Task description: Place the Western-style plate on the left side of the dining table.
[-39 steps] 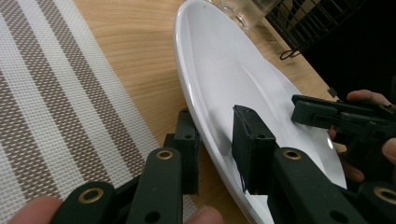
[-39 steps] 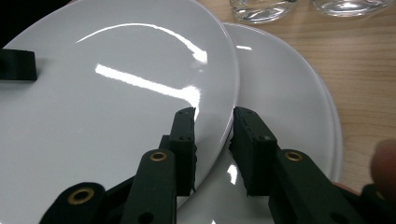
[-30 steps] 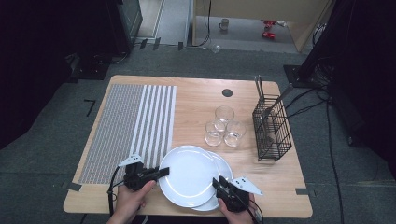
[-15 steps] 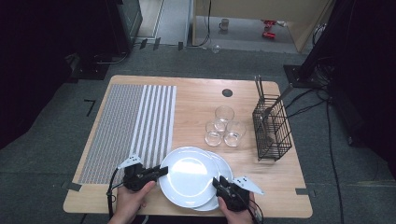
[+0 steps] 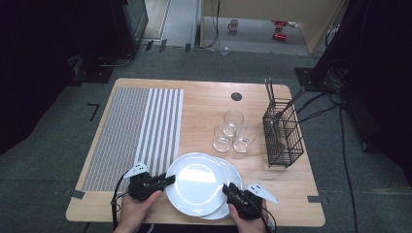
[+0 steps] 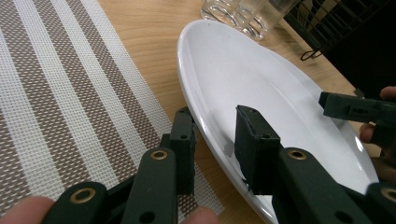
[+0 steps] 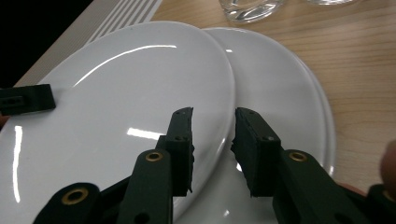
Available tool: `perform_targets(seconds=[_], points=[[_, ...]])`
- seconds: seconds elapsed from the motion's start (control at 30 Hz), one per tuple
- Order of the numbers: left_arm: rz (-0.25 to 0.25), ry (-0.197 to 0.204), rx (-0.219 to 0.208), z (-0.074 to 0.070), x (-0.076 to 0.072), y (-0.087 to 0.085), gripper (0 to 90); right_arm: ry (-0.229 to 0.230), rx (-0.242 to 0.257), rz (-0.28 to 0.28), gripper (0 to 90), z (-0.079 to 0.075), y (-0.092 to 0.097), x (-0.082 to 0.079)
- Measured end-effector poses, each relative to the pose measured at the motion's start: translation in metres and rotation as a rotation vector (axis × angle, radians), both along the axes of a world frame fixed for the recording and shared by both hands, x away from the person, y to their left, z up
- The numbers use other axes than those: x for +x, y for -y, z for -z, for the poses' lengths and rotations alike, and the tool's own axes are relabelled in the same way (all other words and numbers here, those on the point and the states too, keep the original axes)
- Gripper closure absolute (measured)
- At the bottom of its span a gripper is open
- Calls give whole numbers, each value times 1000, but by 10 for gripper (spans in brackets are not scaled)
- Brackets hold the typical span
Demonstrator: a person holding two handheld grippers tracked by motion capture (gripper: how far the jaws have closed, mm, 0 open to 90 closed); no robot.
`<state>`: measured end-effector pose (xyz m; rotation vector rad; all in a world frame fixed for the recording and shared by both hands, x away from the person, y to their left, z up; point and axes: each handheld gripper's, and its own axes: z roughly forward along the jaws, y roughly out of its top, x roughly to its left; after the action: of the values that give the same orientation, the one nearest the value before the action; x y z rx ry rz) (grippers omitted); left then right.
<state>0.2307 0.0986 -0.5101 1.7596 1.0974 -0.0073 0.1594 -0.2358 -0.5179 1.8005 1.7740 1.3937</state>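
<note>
Two white plates sit overlapped at the near edge of the wooden table [image 5: 204, 97], the top plate [image 5: 197, 183] shifted left over the lower plate [image 5: 232, 170], whose right rim sticks out from under it. Left gripper [image 5: 160, 182] comes in from the left of the top plate: in the left gripper view its jaws straddle that plate's rim, one jaw outside over the mat edge, the other over the plate's inner face. Jaws partly closed and have just been opening a little; rim is between them, a small gap shows beside each pad, so no firm clamp can be seen. Right gripper [image 5: 232, 190] is at the near-right of the stack. In the right gripper view its jaws stand moderately apart with the top plate's right rim between them and the lower plate underneath; whether the pads press on the rim cannot be told. The person's left hand [image 5: 138, 211] and right hand [image 5: 245, 218] enter from the bottom of the high view.

Striped placemat [image 5: 136, 131] lies just left of the plates, covering the left half of the table, its near-right corner next to the left gripper. Three clear glasses [image 5: 233, 132] stand clustered beyond the plates, near but apart from them. Black wire basket [image 5: 283, 133] stands upright to the right of the glasses, near the table's right edge, with utensils in it too small to identify. Dark round hole [image 5: 236, 96] in the tabletop toward the far edge.
</note>
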Motion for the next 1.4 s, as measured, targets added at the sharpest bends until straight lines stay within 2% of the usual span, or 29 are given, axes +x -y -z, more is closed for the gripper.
perform_targets(seconds=[0.13,0.2,0.3,0.37,0.5,0.57,0.7,0.83,1.0,1.1,1.27,1.4], points=[[24,-16,3,0,-3,-2,668,-20,-37,11,667,1,4,-4],[35,-25,0,0,-4,-2,668,-17,-21,11,668,2,4,-7],[47,-33,4,-1,-5,-2,677,-24,-32,-9,668,1,-1,-10],[55,-45,-3,0,-6,-2,677,-28,-20,-17,667,2,-5,-11],[54,-55,-11,-1,-7,-3,677,-32,-35,-5,673,0,-9,-9],[54,-55,-12,-1,-8,-3,679,-26,-45,-8,676,0,-10,-9],[46,-45,-8,-4,-10,-5,684,17,-138,-9,684,1,-18,-10],[42,-36,-8,-6,-10,-8,686,14,-129,-17,696,2,-21,-10],[30,-30,-12,-9,-10,-12,690,29,-166,-54,689,1,-25,-8],[25,-28,-8,-10,-10,-14,692,26,-153,-74,687,1,-25,-7],[13,0,27,-13,-12,-15,682,27,-156,-106,679,1,-27,-5],[0,-9,34,-13,-10,-19,681,35,-165,-136,657,1,-28,-4]])
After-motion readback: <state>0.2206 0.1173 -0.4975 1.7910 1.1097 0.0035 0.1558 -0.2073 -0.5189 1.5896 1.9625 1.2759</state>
